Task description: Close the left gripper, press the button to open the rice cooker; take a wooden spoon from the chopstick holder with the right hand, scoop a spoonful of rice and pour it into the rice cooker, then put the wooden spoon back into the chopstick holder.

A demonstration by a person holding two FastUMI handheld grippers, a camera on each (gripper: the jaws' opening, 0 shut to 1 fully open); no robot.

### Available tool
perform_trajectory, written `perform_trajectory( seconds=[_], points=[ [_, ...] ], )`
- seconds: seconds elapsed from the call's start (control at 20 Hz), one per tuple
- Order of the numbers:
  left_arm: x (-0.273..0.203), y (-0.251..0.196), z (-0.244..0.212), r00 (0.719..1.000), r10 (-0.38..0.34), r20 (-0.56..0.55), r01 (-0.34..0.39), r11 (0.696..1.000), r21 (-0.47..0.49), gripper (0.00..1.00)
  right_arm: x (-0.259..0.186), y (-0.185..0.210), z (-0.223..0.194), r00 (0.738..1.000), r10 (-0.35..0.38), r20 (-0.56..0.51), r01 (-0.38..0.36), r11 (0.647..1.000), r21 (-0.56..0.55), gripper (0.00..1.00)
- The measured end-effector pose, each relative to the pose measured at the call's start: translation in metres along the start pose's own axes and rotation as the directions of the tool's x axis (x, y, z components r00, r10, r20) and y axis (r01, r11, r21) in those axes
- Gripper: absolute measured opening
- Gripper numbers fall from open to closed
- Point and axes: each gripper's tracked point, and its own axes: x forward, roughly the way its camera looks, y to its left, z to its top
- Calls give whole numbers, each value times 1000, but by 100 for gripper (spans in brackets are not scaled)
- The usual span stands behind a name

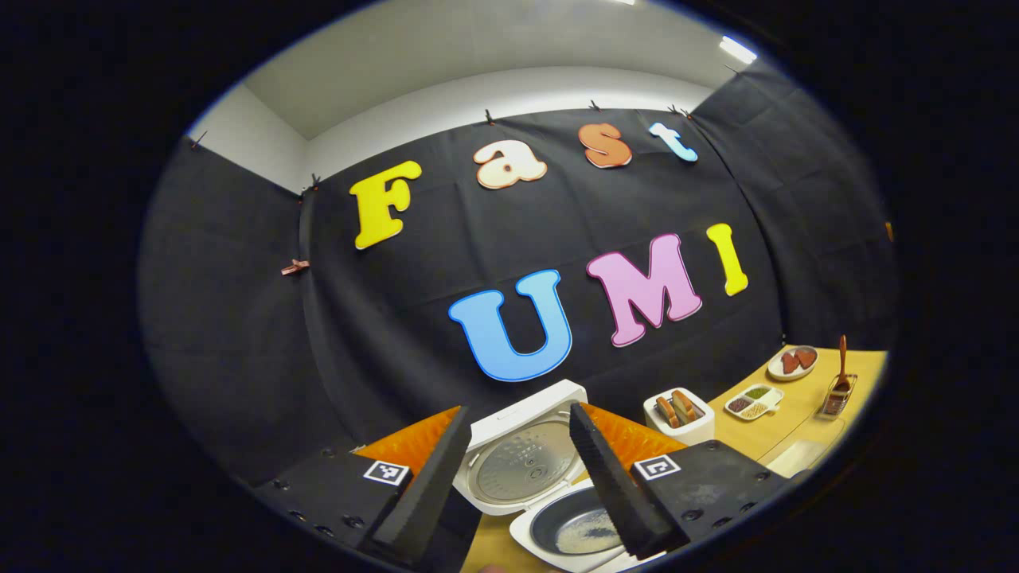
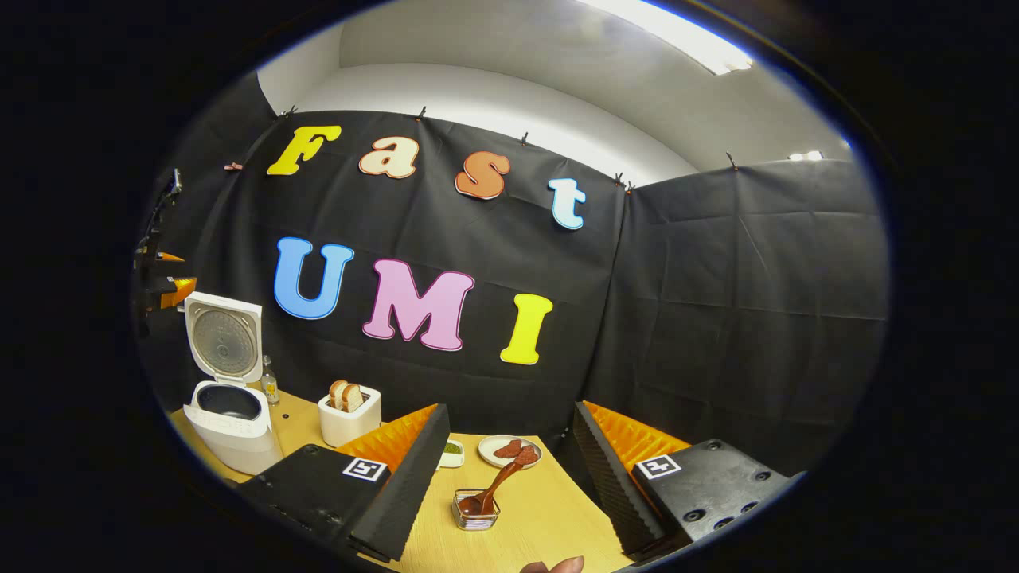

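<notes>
The white rice cooker [image 1: 549,549] stands open, lid [image 1: 521,458] raised, with a little rice in its dark inner pot [image 1: 585,535]. My left gripper [image 1: 517,414] hovers open just above and before it, nothing between its fingers. In the right gripper view the cooker [image 2: 231,434] sits at the far left with its lid [image 2: 223,334] up. The wooden spoon [image 2: 497,481] leans in the small wire chopstick holder [image 2: 476,513] on the table, a little beyond my open right gripper [image 2: 510,410]. The holder with the spoon [image 1: 841,370] also appears at the table's right end.
A white toaster [image 2: 349,418] with bread slices stands beside the cooker. A plate of red pieces [image 2: 509,451], a divided dish [image 1: 753,400] and a pale shallow tray [image 1: 796,458] lie on the wooden table [image 2: 549,509]. A small bottle [image 2: 271,382] stands behind the cooker.
</notes>
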Motion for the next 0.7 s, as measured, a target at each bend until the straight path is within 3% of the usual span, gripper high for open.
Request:
perform_trajectory(
  seconds=[0.1,0.25,0.55,0.7],
  points=[
    [-19,-6,5,1000,0,18,0,999,-40,96,1,0,-3,1000,9,-4,-9,1000,8,97],
    [-42,-31,13,997,-60,45,64,993,-94,96,3,-1,-7,1000,24,-1,-24,999,21,97],
    [-78,-43,19,999,34,15,-30,972,-233,96,25,-11,-28,997,66,-33,-65,997,35,97],
    [-97,-43,29,996,80,30,-72,975,-212,96,40,-17,-44,994,96,-51,-94,994,51,98]
  ],
)
